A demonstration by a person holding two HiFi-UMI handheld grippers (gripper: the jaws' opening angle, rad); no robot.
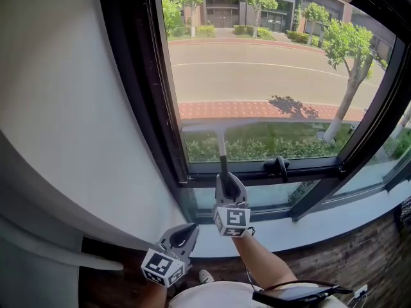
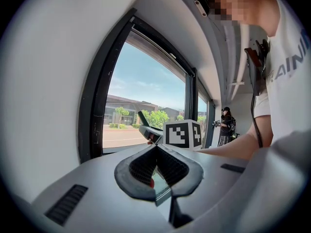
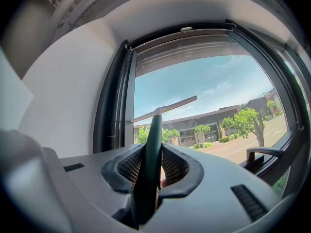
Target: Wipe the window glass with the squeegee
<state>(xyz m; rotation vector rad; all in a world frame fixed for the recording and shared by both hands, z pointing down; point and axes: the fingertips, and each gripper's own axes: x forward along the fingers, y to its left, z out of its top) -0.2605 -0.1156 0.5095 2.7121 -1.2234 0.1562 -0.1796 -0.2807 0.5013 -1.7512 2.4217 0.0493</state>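
One round-handled dark squeegee (image 3: pixel 154 125) | pinched in right hand-held gripper (image 3: pixel 150 150) | left hand-held gripper (image 2: pixel 156 150) pressed together

The only lettering I can read from my station sits at the right edge of the left gripper view. Large grey capitals run across the person's white T-shirt (image 2: pixel 291 96); "AIN" is clear and the rest is cut off by the frame. At the middle of that view, the right cube (image 2: pixel 183 134) bears black-and-white square markers, patterns rather than letters. In the lower middle of the head view, like markers show on that cube (image 1: pixel 232 221) of the right gripper (image 1: pixel 223 173) and on the left cube (image 1: pixel 164 267) of the left gripper (image 1: pixel 191 228).
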